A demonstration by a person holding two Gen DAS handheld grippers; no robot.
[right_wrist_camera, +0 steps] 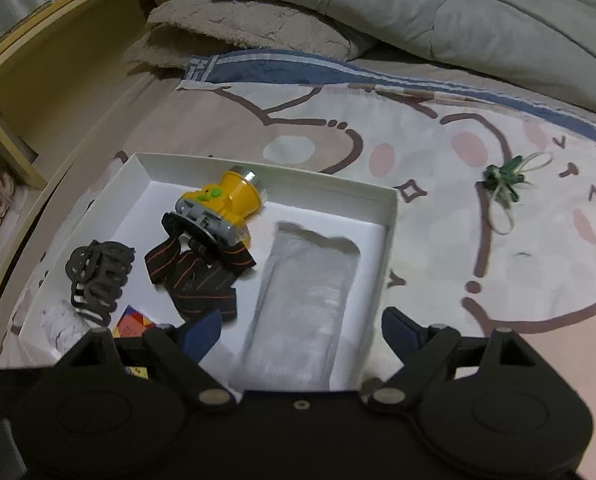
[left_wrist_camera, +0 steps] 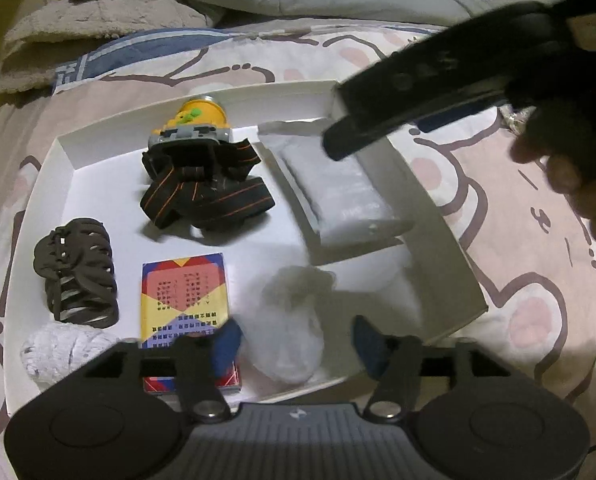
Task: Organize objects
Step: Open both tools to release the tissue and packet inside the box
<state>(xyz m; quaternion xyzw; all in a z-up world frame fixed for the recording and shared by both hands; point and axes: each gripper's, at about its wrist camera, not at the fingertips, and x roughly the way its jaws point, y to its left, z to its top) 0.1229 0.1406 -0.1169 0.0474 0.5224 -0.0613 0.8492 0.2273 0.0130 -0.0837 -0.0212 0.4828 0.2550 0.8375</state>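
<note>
Box: a shallow white box (right_wrist_camera: 391,216) lies on a bedsheet (right_wrist_camera: 537,280) printed with cartoon bears, and the sorted things lie inside it
Headlamp: a yellow headlamp (left_wrist_camera: 196,122) with a black, orange-striped strap lies toward the far wall of the box, the strap bunched on the near side of the lamp
Packet: a long pale packet (right_wrist_camera: 305,308) lies flat along the right side of the box, just beside the strap
Hair claw: a dark hair claw (left_wrist_camera: 78,276) sits at the left of the box, well apart from the packet
Card box: a small card box (left_wrist_camera: 184,300) in red, yellow and blue lies between the claw and a crumpled clear bag (left_wrist_camera: 290,324) (the near end of the card box is hidden by a finger)
White bundle: a white knitted bundle (left_wrist_camera: 54,350) rests in the near left corner, touching the claw
Left gripper: the left gripper (left_wrist_camera: 296,340) hangs over the clear bag with its jaws spread wide and gripping nothing
Right gripper: the right gripper (right_wrist_camera: 299,336) stands over the near end of the packet, jaws well apart, pads off it
Outside the box: a green tie with pale loops (right_wrist_camera: 505,178) lies on the sheet, well to the right of the box
Behind: a grey quilt (right_wrist_camera: 417,12) and a fuzzy blanket (right_wrist_camera: 234,32) are heaped at the far edge
</note>
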